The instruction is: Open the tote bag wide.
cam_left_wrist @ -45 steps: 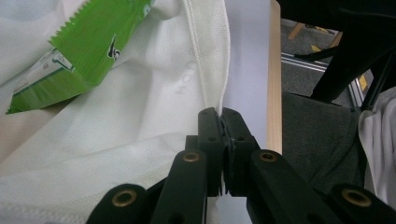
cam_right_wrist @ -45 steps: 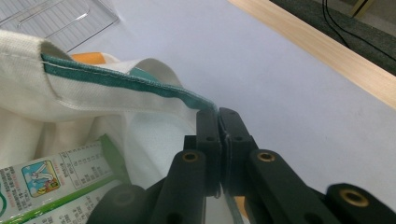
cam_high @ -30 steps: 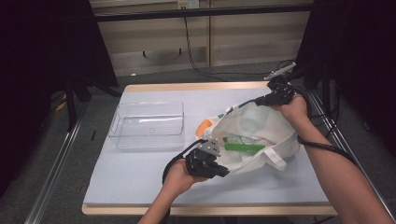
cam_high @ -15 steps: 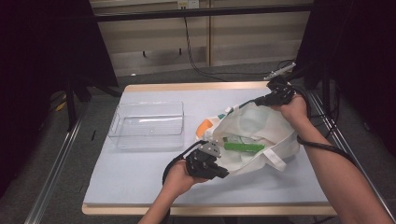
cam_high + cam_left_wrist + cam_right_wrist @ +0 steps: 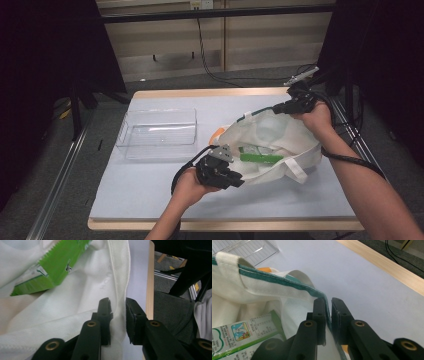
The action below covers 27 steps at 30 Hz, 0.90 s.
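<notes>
In the left gripper view the left gripper (image 5: 117, 302) has its jaws parted by a clear gap, the stitched rim of the white tote bag (image 5: 75, 310) running up between them; the rim lies against one pad but the other stands off it, so the hold reads as let go, and these jaws have just been opening with the cloth between them. In the right gripper view the right gripper (image 5: 328, 301) shows a much narrower gap with the green-trimmed edge of the bag (image 5: 274, 282) passing through it; its jaws have also just been opening, and daylight on one side of the hem suggests the pinch is slackened, not clamped. From above, the left gripper (image 5: 235, 180) sits at the near rim and the right gripper (image 5: 280, 107) at the far rim, the bag (image 5: 285, 145) lying open between them on the pale blue table (image 5: 150, 185), just beside a clear plastic bin (image 5: 157, 132). A green packet (image 5: 260, 157) lies inside the mouth, an orange item (image 5: 218, 132) at the bag's left edge. The bag looks light, soft and floppy; it will sag once released, so the doubled hem or the strap (image 5: 297, 172) seems the firmest place to grip
</notes>
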Tool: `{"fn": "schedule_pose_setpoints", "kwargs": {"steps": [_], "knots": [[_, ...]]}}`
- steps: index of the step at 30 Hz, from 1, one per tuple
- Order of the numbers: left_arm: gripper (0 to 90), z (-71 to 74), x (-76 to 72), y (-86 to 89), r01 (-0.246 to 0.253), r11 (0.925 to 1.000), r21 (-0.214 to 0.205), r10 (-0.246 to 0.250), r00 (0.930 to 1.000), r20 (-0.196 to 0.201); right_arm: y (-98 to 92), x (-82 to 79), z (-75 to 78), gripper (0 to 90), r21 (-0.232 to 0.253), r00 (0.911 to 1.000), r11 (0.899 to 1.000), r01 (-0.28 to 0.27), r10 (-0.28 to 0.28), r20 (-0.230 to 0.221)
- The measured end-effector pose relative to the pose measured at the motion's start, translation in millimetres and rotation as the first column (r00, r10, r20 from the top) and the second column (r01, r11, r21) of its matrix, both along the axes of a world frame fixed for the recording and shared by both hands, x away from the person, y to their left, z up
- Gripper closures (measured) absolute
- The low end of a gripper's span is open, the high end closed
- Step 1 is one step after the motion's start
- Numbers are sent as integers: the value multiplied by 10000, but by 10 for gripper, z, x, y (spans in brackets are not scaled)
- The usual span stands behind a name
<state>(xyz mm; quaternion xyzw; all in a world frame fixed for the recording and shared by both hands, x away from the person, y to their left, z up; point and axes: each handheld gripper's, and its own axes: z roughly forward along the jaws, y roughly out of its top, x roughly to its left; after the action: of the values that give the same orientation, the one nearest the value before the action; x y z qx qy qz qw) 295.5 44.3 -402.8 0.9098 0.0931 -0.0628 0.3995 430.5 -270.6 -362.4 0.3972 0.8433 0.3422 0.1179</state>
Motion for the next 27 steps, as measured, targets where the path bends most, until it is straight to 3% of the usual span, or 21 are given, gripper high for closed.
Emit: {"fn": "schedule_pose_setpoints", "kwargs": {"steps": [4,8,14,27], "knots": [[683,80,28,15,-83,10000,6,82,9998,205,-2,-31,-4,754,-43,9997,9997,-234,233,-53],[634,130,55,20,-298,9995,-58,298,9995,119,5,-74,5,721,-34,9995,9995,-317,317,-36],[603,197,81,21,-520,9986,21,519,9985,162,6,-131,34,677,145,9991,9990,-422,424,-88],[566,364,154,80,-876,9958,-279,882,9959,213,14,-246,109,607,254,9979,9976,-639,640,-29]]}}
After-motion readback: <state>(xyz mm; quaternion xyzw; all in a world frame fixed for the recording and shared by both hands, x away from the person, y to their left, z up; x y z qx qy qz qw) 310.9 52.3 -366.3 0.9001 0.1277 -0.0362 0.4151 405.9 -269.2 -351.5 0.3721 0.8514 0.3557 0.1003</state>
